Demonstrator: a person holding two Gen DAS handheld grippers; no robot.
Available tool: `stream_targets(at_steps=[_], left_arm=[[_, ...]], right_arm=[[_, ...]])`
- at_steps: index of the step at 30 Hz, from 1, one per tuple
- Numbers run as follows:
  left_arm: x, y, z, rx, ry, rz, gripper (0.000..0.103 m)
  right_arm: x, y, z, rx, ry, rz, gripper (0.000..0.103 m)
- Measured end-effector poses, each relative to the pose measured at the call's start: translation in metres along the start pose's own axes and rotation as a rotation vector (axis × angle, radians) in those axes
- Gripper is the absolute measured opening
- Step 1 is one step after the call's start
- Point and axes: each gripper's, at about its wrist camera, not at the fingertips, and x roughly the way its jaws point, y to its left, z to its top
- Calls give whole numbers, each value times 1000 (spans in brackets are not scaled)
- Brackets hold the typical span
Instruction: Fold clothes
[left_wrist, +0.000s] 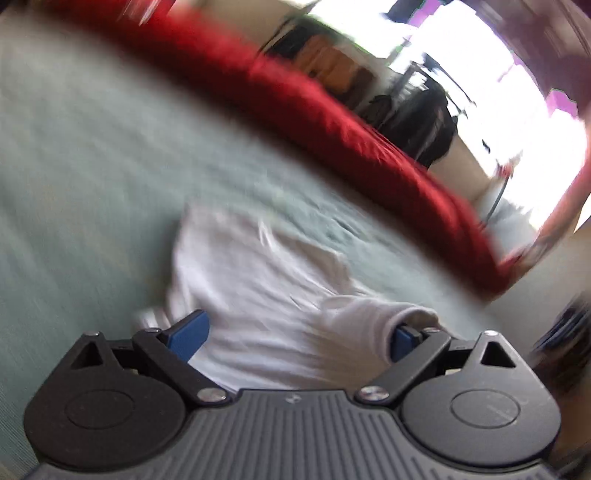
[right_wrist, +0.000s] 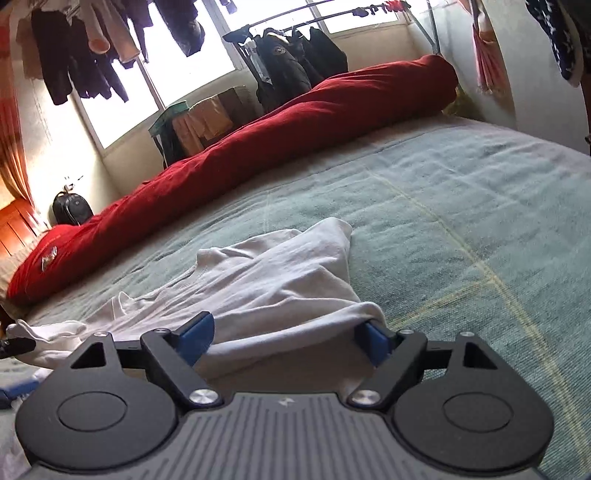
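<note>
A white garment (left_wrist: 266, 280) lies crumpled on the green bedspread (left_wrist: 74, 155); the left wrist view is motion-blurred. My left gripper (left_wrist: 295, 338) is open and low over the garment's near edge. A fold of cloth drapes over its right blue pad (left_wrist: 400, 341), and its left pad (left_wrist: 190, 334) is bare. In the right wrist view the same white garment (right_wrist: 280, 273) spreads away to the left. My right gripper (right_wrist: 286, 338) is also open, with the hem lying between the fingers and covering part of the right pad (right_wrist: 375, 341).
A long red rolled duvet (right_wrist: 280, 140) runs along the far side of the bed (right_wrist: 461, 206). Behind it are a clothes rack with dark jackets (right_wrist: 291, 70), hanging laundry (right_wrist: 85, 55), a black bag (right_wrist: 70, 210) and bright windows. A person's patterned sleeve (right_wrist: 554, 40) shows at the top right.
</note>
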Motion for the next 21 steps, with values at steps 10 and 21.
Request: stream_targets(at_steps=[10, 21], left_arm=[[-21, 15, 14, -145, -54, -25, 96], [-21, -51, 13, 221, -36, 20, 96]], right_arm=[[0, 0, 1, 5, 2, 6, 87], [-37, 26, 5, -164, 109, 17, 103]])
